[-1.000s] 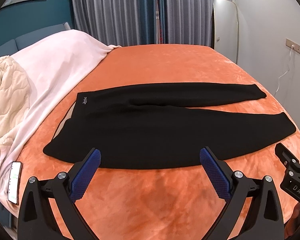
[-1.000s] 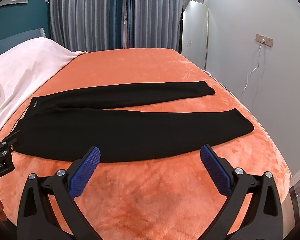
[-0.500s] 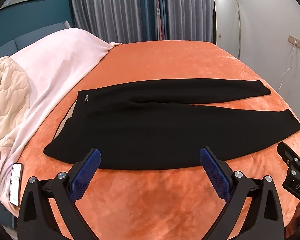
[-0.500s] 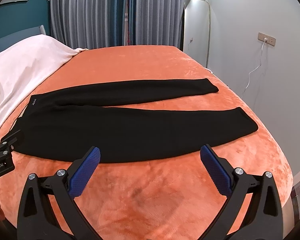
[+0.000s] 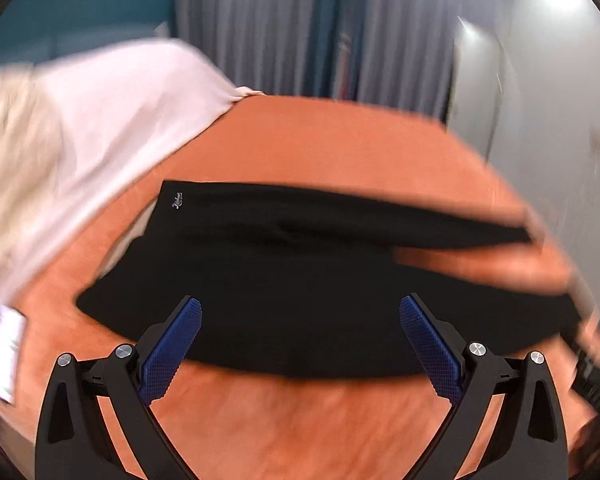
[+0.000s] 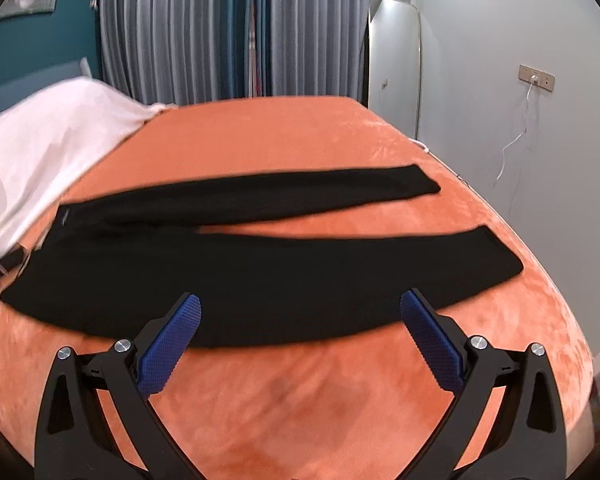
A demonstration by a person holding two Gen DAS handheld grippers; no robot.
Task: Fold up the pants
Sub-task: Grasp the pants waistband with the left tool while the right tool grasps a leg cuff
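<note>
Left wrist view: heavily motion-blurred. Left gripper (image 5: 300,338) in lower frame, blue-padded fingers (image 5: 172,350) spread wide, nothing between them. Black pants (image 5: 284,280) lie flat on the orange bedspread (image 5: 300,420), across the frame centre; waistband with small white logo at centre left, two legs running toward the right edge. Fingertips overlap the near edge of the pants in the picture; contact cannot be told. White blanket (image 5: 112,120) fills upper left. A pale flat object (image 5: 4,348) at the left edge, too blurred to identify. Grey curtains (image 5: 260,24) at top.

Right wrist view: sharper. Right gripper (image 6: 300,338) in lower frame, fingers (image 6: 432,348) wide apart and empty. Pants (image 6: 260,276) spread across mid frame, waist at left, legs splayed in a narrow V to the right with orange bedspread (image 6: 300,400) showing between them. White blanket (image 6: 52,136) upper left. Mirror (image 6: 392,64) leans against the wall upper right; wall socket (image 6: 536,78) with a white cable (image 6: 516,136) hanging at right.
</note>
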